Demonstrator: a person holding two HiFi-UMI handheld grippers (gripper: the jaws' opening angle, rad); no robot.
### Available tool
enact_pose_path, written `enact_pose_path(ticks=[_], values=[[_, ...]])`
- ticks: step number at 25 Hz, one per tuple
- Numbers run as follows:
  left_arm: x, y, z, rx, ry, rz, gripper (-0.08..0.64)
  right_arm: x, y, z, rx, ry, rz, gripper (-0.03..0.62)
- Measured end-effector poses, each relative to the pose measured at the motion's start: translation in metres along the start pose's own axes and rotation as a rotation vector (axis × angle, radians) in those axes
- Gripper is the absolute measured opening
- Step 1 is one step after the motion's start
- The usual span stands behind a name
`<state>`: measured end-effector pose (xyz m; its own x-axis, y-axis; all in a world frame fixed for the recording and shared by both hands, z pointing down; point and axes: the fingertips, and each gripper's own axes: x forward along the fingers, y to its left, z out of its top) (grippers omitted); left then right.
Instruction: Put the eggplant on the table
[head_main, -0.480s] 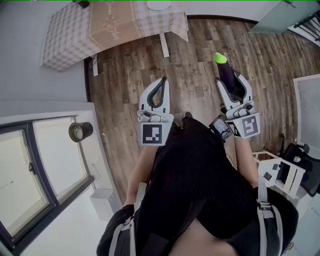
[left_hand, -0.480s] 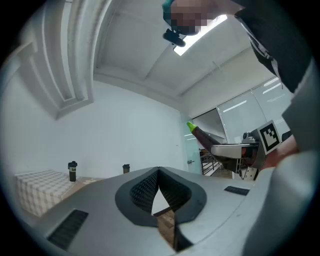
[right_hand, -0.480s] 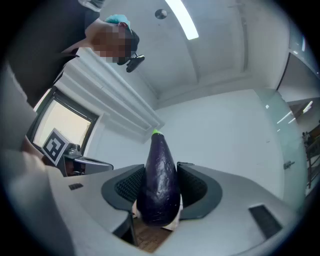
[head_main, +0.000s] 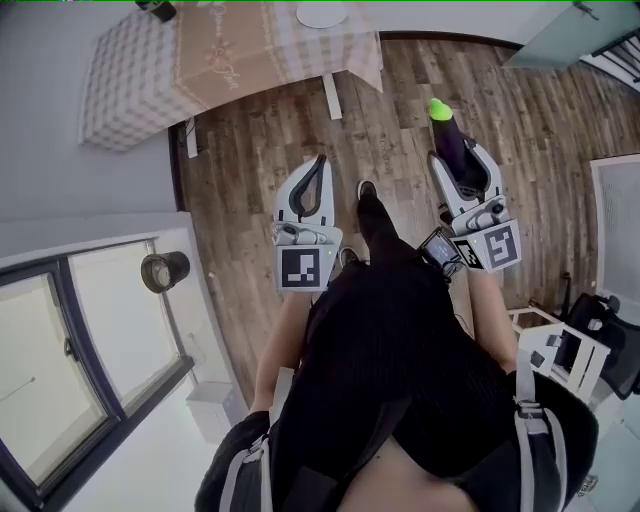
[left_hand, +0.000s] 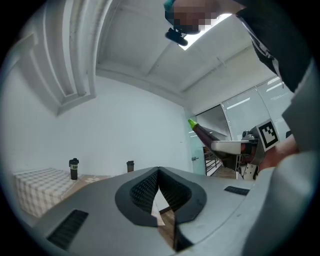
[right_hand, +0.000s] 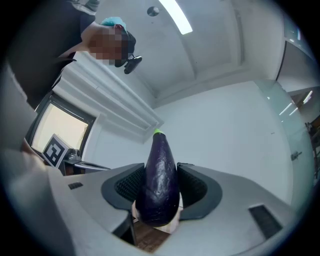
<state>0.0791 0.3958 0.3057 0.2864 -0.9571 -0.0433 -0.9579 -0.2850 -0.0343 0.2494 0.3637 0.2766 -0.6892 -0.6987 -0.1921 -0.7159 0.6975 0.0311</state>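
Sitting clamped in right gripper (right_hand: 159, 197): eggplant (right_hand: 158, 182).

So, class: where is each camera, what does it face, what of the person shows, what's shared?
Head view: head-mounted, steeply down at floor, table; torso, foot, left gripper, right gripper.
Left gripper view: on it, along shut fingers towards the table; torso.
Right gripper view: on it, along fingers clamping the eggplant, towards wall; torso.
All share the eggplant.
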Motion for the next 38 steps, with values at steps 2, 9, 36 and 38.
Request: enact_pose_path(ticks=[2, 9, 36, 38], values=[[0.022, 0.009, -0.003, 0.018, 0.000, 0.003, 0.002, 0.019, -0.015, -0.007, 0.007, -0.007, 0.009, 0.212], [0.118, 0.042, -0.002, 0.035, 0.004, 0.034, 0.002, 0.098, -0.086, -0.025, 0.033, -0.031, 0.036, 0.212], [0.332, 0.166, -0.047, -0.035, 0.033, 0.114, 0.002, 0.328, -0.226, -0.060, -0.019, -0.016, 0.125, 0.212], [0.353, 0.180, -0.041, -0.036, 0.009, 0.092, 0.002, 0.348, -0.231, -0.058, -0.038, -0.022, 0.117, 0.212]])
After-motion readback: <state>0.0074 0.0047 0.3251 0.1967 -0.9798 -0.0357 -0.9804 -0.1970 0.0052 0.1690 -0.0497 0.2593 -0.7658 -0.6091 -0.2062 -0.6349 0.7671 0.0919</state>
